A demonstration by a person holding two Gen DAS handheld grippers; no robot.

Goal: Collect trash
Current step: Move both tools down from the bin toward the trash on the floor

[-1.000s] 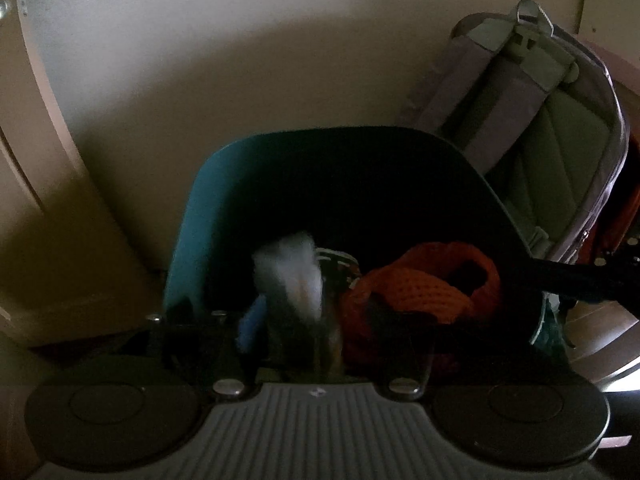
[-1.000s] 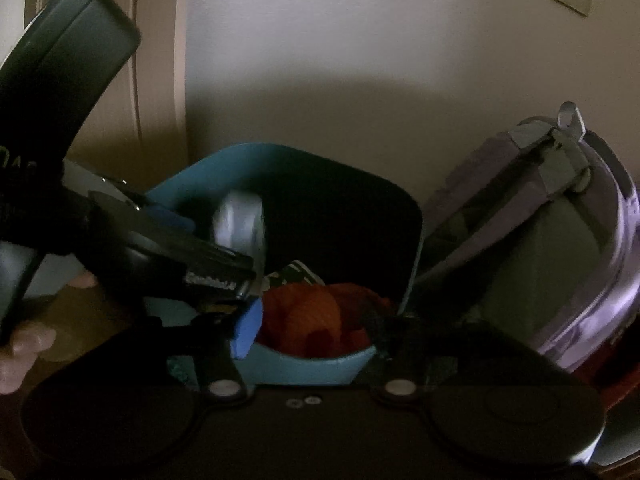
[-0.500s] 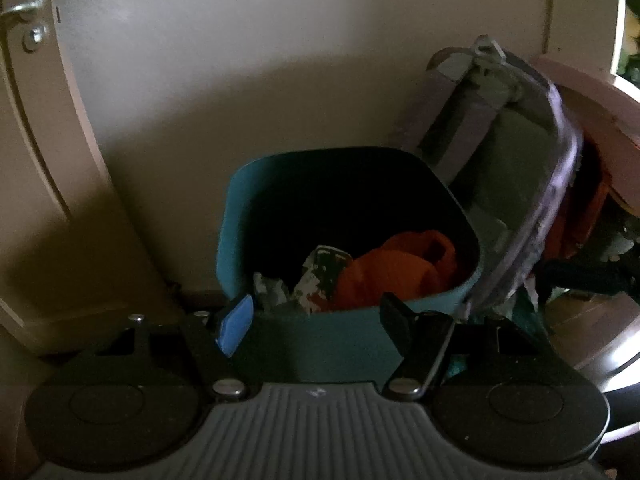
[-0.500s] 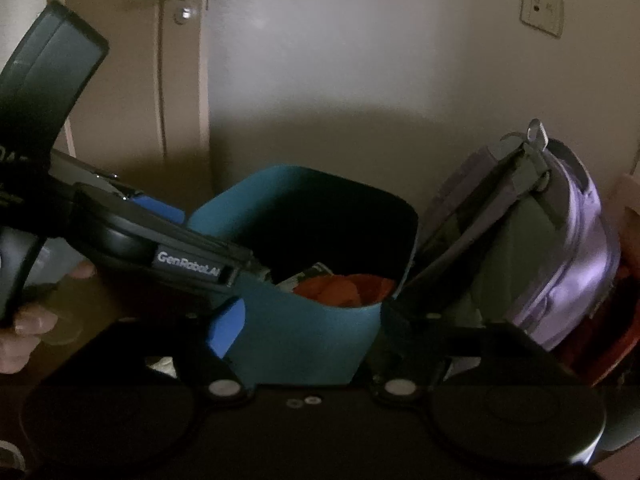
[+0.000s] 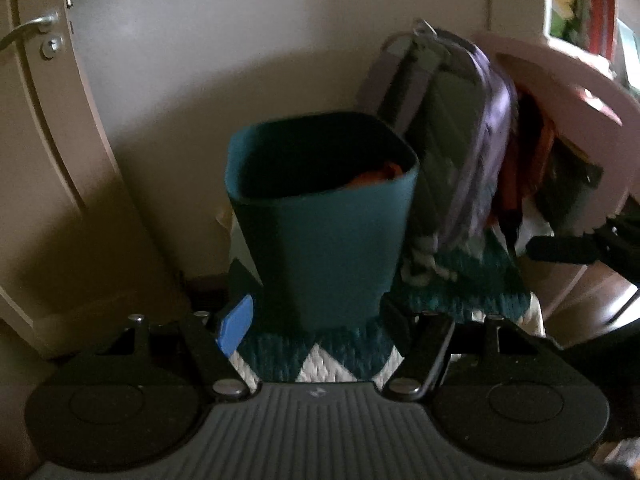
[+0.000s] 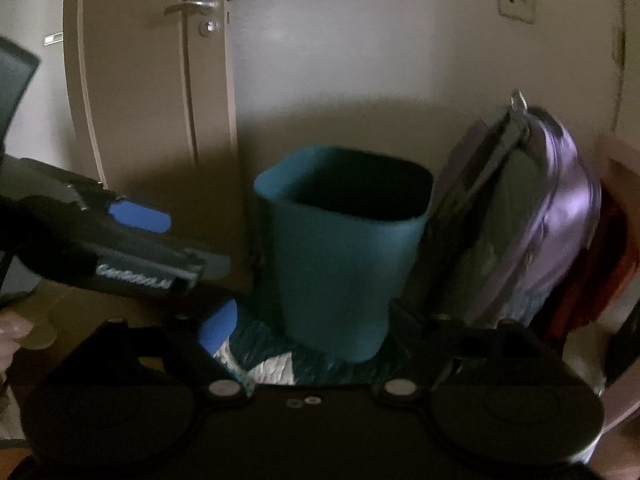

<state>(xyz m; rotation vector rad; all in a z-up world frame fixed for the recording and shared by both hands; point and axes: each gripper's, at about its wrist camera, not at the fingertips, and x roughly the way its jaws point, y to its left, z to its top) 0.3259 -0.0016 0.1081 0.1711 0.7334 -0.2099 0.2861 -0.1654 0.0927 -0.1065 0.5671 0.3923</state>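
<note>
The teal trash bin (image 5: 324, 216) stands in the middle of both views, on a knitted teal and white rug (image 5: 320, 360) by the wall. A purple backpack (image 5: 472, 128) leans right beside it, on the right of the picture. A little bit of orange trash (image 5: 376, 172) peeks over the rim in the left view. In the right view the inside of the bin is too dark to see.

The left gripper (image 5: 324, 324) sits low in its own view. Its jaws are apart and nothing is between them. They opened a bit more a moment ago and have held since. The right gripper (image 6: 316, 328) also has its jaws apart with nothing in them, and they have just been opening wider. The left gripper shows in the right view too, at the left edge, with its blue pad (image 6: 138, 216) facing up.

The bin is past the tips of both grippers, not touching them. It looks like the drop is done, so the next job is likely to find more trash. To do that well, keep the jaws wide and empty. Swing both grippers clear of the bin and the backpack so nothing gets knocked over. A door (image 6: 152, 80) is at the upper left.
</note>
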